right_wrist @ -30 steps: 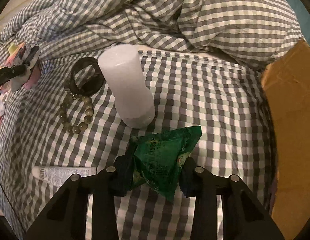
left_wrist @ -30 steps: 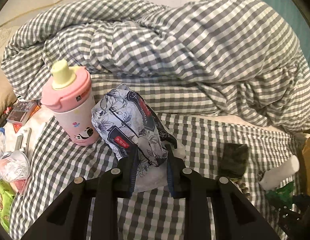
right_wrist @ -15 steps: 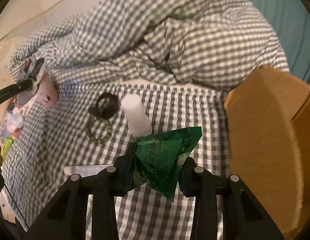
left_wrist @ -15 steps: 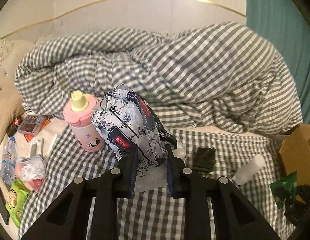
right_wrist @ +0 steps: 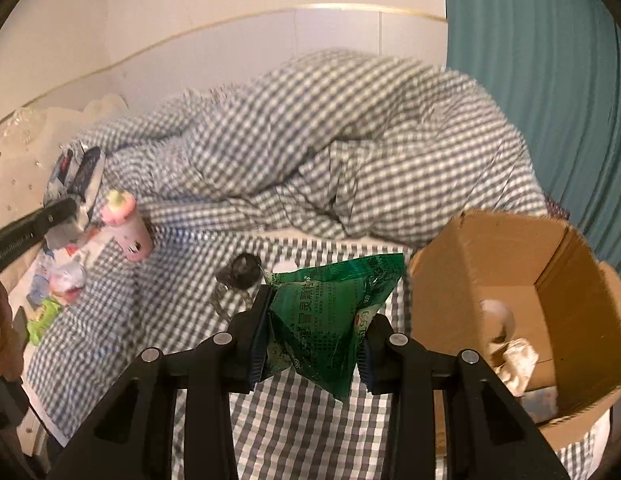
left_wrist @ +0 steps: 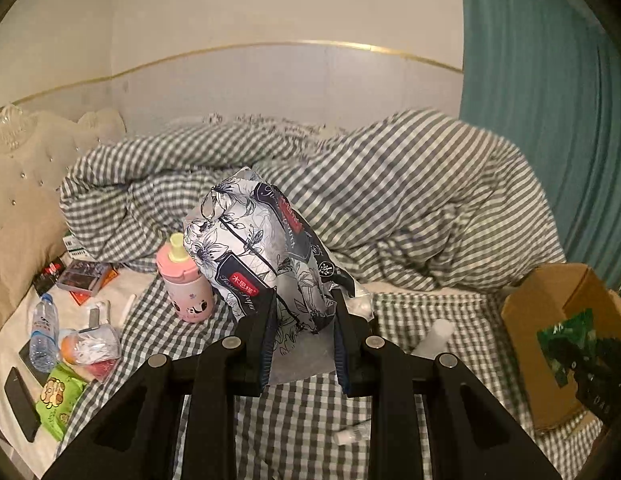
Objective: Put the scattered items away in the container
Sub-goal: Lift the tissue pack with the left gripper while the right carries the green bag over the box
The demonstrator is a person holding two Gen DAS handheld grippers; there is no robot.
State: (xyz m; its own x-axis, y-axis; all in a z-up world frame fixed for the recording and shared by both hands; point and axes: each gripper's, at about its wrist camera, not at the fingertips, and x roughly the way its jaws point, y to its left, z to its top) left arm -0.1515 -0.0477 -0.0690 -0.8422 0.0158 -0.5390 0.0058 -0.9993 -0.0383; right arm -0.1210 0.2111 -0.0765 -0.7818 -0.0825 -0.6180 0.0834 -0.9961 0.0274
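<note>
My left tongs [left_wrist: 302, 340] pinch a floral packet [left_wrist: 262, 256]; my right tongs [right_wrist: 312, 344] pinch a green packet [right_wrist: 334, 312] just left of the open cardboard box [right_wrist: 442, 280]. Left of the box: white tube [left_wrist: 434, 338], pink bottle [left_wrist: 186, 288], heaped quilt [right_wrist: 330, 152] behind.

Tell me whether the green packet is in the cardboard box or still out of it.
Out. The green packet is clamped in the right tool above the checked bedding, left of the cardboard box, whose open top shows other items inside.
</note>
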